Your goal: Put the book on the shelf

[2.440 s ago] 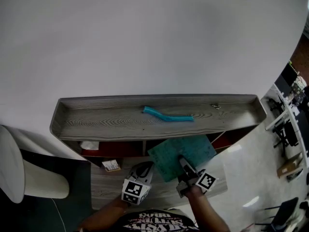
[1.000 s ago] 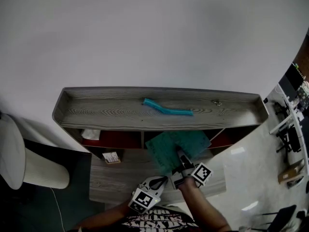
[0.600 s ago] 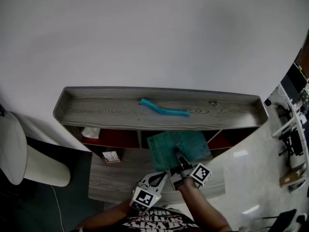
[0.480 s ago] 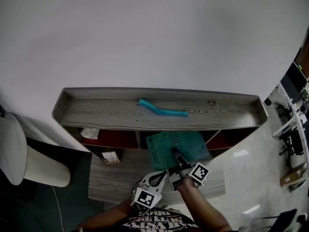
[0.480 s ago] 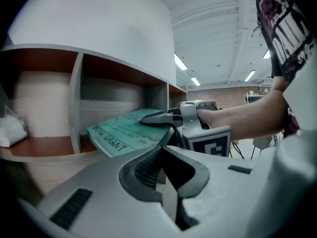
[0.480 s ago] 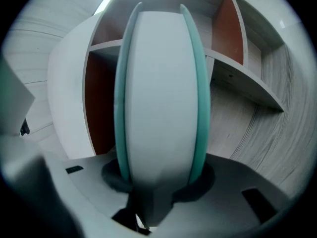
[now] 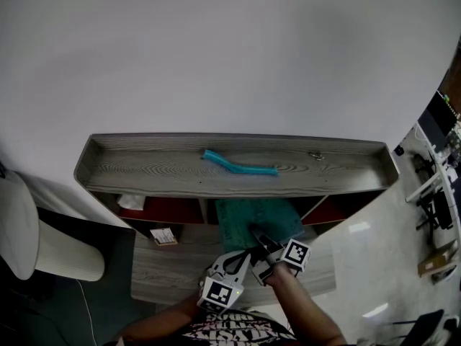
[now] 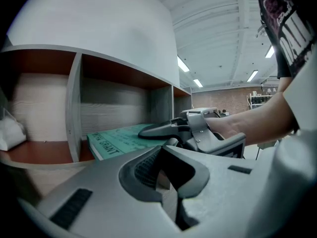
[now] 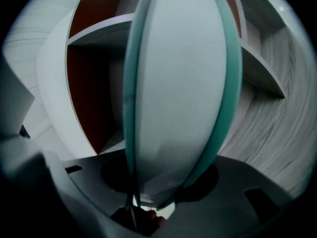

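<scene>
Below the top board, at lower centre of the head view, the book (image 7: 245,218) lies flat, partly inside the middle compartment of the shelf (image 7: 144,168). Its long axis runs inward, with the spine toward the frame's left. The 2 jaws of the right gripper (image 7: 261,238) have just been opening but touch both covers. Beside it, the left gripper (image 7: 241,256) is closed and empty. Insertion seems nearly done; the next move, I judge, is release and a push deeper.
</scene>
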Demonstrator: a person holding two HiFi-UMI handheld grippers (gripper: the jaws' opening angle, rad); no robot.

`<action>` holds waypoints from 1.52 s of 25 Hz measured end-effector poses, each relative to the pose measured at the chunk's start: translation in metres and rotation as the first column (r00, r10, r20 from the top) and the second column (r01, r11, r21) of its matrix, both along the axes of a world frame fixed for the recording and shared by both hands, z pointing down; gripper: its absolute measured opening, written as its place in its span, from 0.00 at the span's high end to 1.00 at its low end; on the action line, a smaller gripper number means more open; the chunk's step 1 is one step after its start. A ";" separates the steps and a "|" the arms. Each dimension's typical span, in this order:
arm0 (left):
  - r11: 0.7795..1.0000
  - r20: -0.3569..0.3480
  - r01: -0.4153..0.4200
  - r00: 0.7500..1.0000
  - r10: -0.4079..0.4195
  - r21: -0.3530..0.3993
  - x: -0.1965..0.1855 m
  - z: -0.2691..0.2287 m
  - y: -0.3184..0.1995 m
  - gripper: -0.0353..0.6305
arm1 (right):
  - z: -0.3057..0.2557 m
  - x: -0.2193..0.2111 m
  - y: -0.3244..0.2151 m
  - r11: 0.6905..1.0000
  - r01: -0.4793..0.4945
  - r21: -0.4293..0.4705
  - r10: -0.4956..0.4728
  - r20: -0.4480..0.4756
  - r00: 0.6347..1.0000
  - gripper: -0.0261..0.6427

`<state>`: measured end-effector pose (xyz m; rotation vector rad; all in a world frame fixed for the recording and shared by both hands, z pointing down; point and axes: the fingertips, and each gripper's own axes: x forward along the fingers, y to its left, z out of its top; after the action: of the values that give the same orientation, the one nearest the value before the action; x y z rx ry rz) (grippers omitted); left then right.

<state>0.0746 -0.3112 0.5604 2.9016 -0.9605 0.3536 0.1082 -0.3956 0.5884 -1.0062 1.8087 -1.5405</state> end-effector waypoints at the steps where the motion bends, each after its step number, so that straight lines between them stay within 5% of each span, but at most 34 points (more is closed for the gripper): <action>1: 1.000 -0.004 0.004 1.000 -0.004 -0.004 -0.001 0.000 -0.003 0.94 | -0.002 -0.003 0.002 0.999 0.029 0.018 -0.029 -0.037 0.999 0.68; 5: 1.000 -0.011 -0.003 1.000 0.003 0.002 -0.003 -0.001 -0.010 0.94 | -0.008 -0.009 0.023 0.989 0.127 0.075 -0.114 -0.163 0.980 0.62; 12: 1.000 -0.018 0.010 1.000 -0.010 -0.019 -0.010 -0.003 -0.020 0.94 | -0.011 0.017 0.064 0.985 0.153 0.077 -0.132 -0.224 0.966 0.62; 17: 0.999 -0.017 0.024 1.000 -0.025 -0.032 -0.019 -0.002 -0.028 0.94 | -0.023 0.030 0.067 0.975 0.164 0.149 -0.101 -0.361 0.927 0.79; 23: 0.997 -0.088 0.033 0.995 -0.039 -0.067 -0.032 -0.012 -0.023 0.94 | -0.028 0.025 0.050 0.968 0.184 0.168 -0.105 -0.397 0.912 0.86; 29: 0.997 -0.081 0.075 0.994 -0.078 -0.036 -0.059 -0.017 -0.022 0.94 | -0.028 0.010 0.036 0.966 0.194 0.172 -0.104 -0.425 0.899 0.89; 38: 0.983 -0.055 0.166 0.984 -0.171 -0.080 -0.100 -0.006 -0.022 0.94 | -0.024 0.008 0.025 0.953 0.215 0.212 -0.042 -0.611 0.791 0.95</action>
<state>-0.0251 -0.3327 0.5547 2.7228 -1.1470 0.2807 0.1166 -0.3701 0.5640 -1.3583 2.4919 -1.0478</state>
